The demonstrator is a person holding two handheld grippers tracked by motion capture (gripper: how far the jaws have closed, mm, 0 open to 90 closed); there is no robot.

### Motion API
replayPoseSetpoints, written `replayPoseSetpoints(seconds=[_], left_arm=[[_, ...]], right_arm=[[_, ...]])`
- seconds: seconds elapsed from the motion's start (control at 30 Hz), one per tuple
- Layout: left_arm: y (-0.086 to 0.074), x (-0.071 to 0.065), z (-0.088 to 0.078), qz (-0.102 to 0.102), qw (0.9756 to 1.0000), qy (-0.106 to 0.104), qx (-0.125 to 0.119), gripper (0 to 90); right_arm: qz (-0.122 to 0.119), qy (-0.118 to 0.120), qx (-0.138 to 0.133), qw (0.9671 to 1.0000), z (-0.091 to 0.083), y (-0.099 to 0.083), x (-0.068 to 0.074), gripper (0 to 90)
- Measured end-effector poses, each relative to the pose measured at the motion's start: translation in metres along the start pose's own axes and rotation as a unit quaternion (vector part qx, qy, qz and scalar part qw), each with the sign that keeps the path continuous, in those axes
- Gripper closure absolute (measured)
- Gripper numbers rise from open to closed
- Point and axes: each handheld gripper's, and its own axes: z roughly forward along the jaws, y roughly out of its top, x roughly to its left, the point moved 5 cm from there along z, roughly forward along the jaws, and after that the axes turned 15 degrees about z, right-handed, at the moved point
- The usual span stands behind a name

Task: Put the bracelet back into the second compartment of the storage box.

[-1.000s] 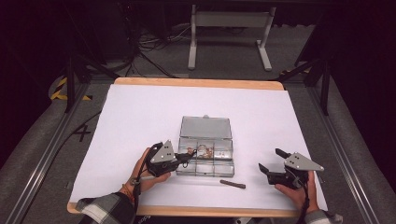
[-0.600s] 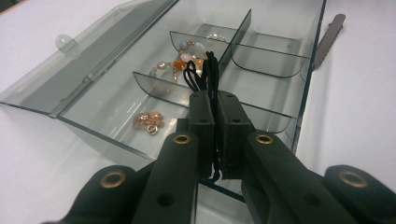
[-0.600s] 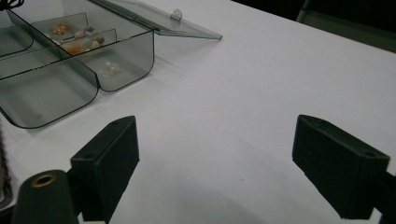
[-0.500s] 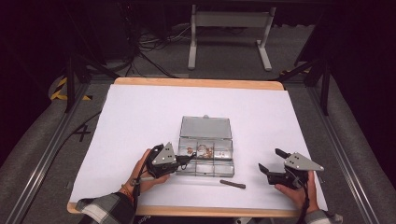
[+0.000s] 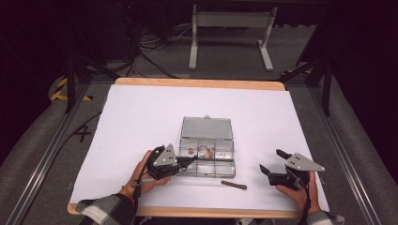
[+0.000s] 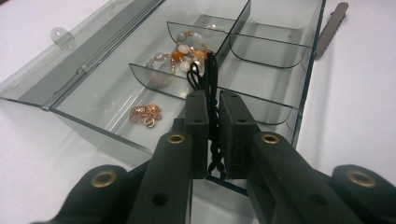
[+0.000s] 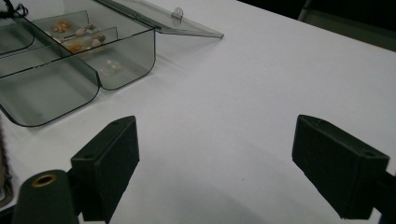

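Hovering at the near left corner of the box [image 5: 207,150], the left tongs [image 6: 213,135] have a black cord [image 6: 211,88] between their pads; the jaws have just been opening a little, and a thin gap shows on each side of the cord, so the pads no longer press on it. The cord (twisted, thin) runs from between the pads forward over a divider, its far end looped beside a bead bracelet [image 6: 184,49] in a middle compartment. A small rose-gold chain [image 6: 145,114] lies in the compartment to the left in the left gripper view. The clear box has 6 compartments in 2 rows, and its lid [image 5: 206,128] lies open flat on the desk [image 5: 141,112] behind it. A dark serrated strip [image 5: 233,184] lies on the desk just in front of the box. The right tongs [image 5: 272,161] stand well apart from the box at the right, released, jaws wide with bare desk between them.
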Motion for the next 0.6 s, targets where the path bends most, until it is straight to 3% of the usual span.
replayPoseSetpoints(seconds=[0.23,0.6], left_arm=[[0.001,0.001,-0.002,-0.004,1.0,0.003,-0.005,77.8],[0.003,0.006,-0.015,-0.01,0.9991,0.031,-0.028,65.1]], right_arm=[[-0.001,0.0,0.001,1.0,0.0,0.0,0.0,15.5],[-0.001,0.001,0.002,1.0,0.0,0.0,0.0,16.6]])
